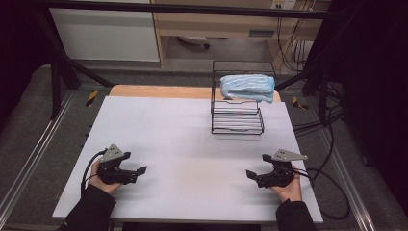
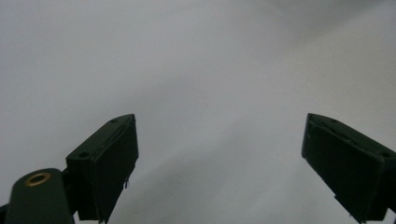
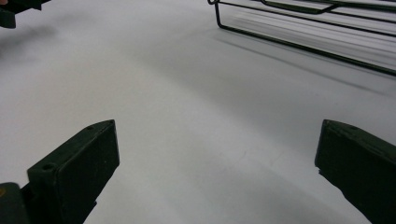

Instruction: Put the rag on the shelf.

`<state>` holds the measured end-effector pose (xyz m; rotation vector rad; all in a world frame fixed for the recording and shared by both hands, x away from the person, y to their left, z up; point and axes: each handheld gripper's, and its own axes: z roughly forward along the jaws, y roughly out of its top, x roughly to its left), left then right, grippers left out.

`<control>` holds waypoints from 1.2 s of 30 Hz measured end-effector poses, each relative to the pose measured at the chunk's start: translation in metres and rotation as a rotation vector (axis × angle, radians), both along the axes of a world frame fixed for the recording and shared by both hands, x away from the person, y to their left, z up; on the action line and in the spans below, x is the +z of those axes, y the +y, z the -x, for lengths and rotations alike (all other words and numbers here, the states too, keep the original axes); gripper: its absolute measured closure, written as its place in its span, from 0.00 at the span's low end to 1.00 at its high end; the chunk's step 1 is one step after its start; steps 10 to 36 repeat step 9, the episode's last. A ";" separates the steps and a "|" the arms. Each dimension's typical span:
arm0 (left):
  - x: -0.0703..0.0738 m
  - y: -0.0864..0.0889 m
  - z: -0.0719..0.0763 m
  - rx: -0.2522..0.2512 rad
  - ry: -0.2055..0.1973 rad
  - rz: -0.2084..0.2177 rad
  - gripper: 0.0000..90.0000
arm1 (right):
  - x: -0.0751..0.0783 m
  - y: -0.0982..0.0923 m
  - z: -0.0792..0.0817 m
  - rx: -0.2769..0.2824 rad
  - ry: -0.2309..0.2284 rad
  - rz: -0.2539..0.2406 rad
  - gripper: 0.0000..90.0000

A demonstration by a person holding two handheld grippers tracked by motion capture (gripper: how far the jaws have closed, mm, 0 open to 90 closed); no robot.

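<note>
In the high view both grippers rested low on the white table, one at the lower left and one at the lower right, each held in a hand. The left gripper had its jaws spread and nothing between them; the right gripper likewise stood spread and empty. Each gripper's own view showed its two black jaws wide apart over bare tabletop.

The folded light-blue towel lay on the upper tier of the black wire rack, in the upper right of the frame, well apart from both grippers. Its long axis ran left to right across the picture, roughly level, along the rack's width.

The right gripper was the nearer one: the towel sat up the frame from it and slightly leftward, while from the left gripper it lay far to the upper right. The rack's lower wires crossed the top right of the right gripper view.
</note>
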<state>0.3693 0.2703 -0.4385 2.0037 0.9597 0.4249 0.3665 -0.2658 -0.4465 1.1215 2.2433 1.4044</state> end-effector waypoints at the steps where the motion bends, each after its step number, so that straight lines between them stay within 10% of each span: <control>1: -0.001 0.000 0.000 -0.002 0.002 0.002 0.12 | -0.001 -0.001 0.001 -0.001 0.003 -0.004 0.01; 36: -0.003 0.002 -0.001 0.003 0.015 0.006 0.12 | -0.005 -0.003 0.001 0.002 0.012 -0.006 0.01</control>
